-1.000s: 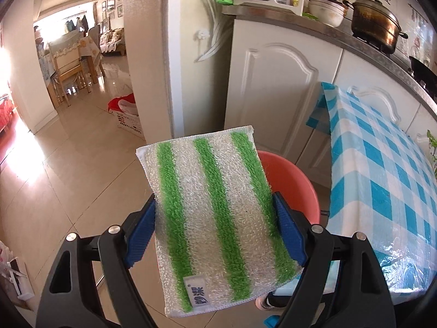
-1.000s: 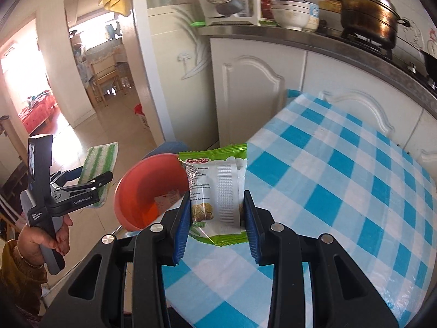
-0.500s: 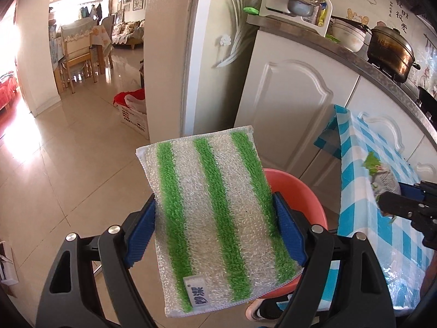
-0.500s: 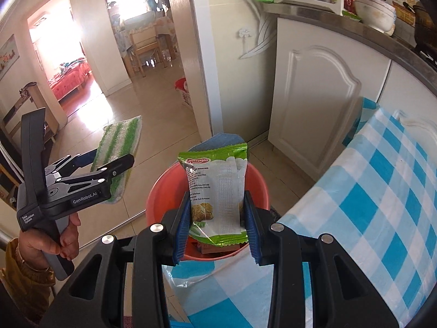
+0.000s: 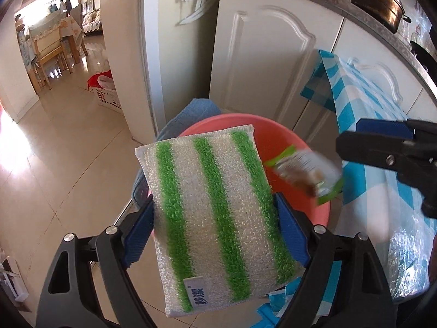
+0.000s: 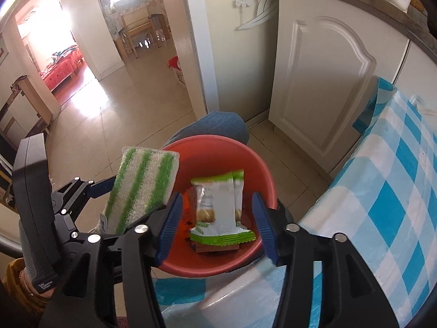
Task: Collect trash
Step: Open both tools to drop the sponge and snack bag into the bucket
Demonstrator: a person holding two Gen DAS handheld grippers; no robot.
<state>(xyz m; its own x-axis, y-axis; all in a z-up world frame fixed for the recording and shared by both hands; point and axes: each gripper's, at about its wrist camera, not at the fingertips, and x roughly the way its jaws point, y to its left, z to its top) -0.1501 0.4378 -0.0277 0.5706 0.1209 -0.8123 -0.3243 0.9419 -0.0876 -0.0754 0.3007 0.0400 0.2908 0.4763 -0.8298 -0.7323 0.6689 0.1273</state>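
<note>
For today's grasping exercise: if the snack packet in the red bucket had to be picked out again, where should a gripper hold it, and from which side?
Come from above through the open top of the bucket. Pinch the snack packet across its two long edges, since the flat pack faces upward and looks narrow enough to fit between the fingers.

- The tabletop (image 6: 387,199) wears a blue-and-white checked cloth under clear plastic; its corner hangs down beside the white cabinet doors (image 6: 322,87).
- No loose item shows on the visible part of the cloth.
- The floor (image 6: 131,104) is pale glossy tile with bright glare from the doorway.
- On the floor by the door frame stands a white slatted basket (image 5: 108,97) with red contents.
- Further back, wooden chairs (image 5: 49,52) stand on the tiles.
- The orange bucket's (image 6: 207,158) base is hidden, so its support cannot be told.
</note>
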